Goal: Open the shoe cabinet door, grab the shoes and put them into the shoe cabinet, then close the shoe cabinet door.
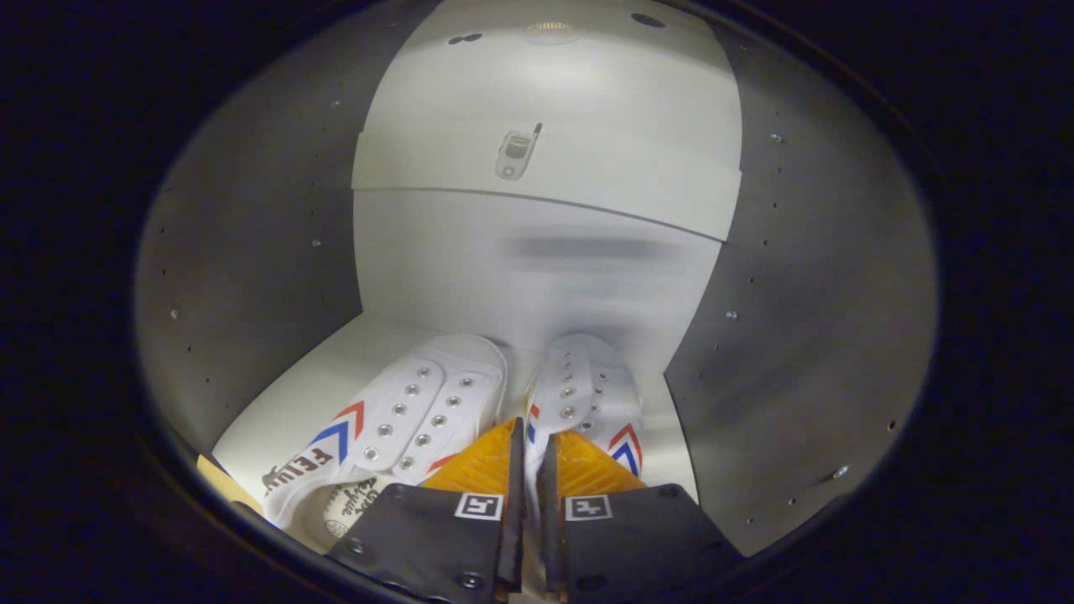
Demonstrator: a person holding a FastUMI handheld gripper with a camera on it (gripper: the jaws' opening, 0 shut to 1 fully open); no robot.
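Observation:
Two white canvas shoes with red and blue chevrons sit inside the shoe cabinet, toes toward its back wall [537, 277]. The left shoe [403, 419] is angled to the left and its printed insole shows near the fingers. The right shoe [579, 386] points straight in. Both lie over the white bottom shelf [285, 403]; I cannot tell whether they rest on it. My gripper [531, 436] is at the shoes' heel ends, where they meet. It is nearly shut, with a thin white strip of shoe upper pinched between its fingers.
Grey side walls with rows of small holes close in on the left [252, 252] and on the right [822, 294]. A white upper shelf [545, 176] crosses the cabinet above the shoes. The bottom shelf has bare room left of the left shoe.

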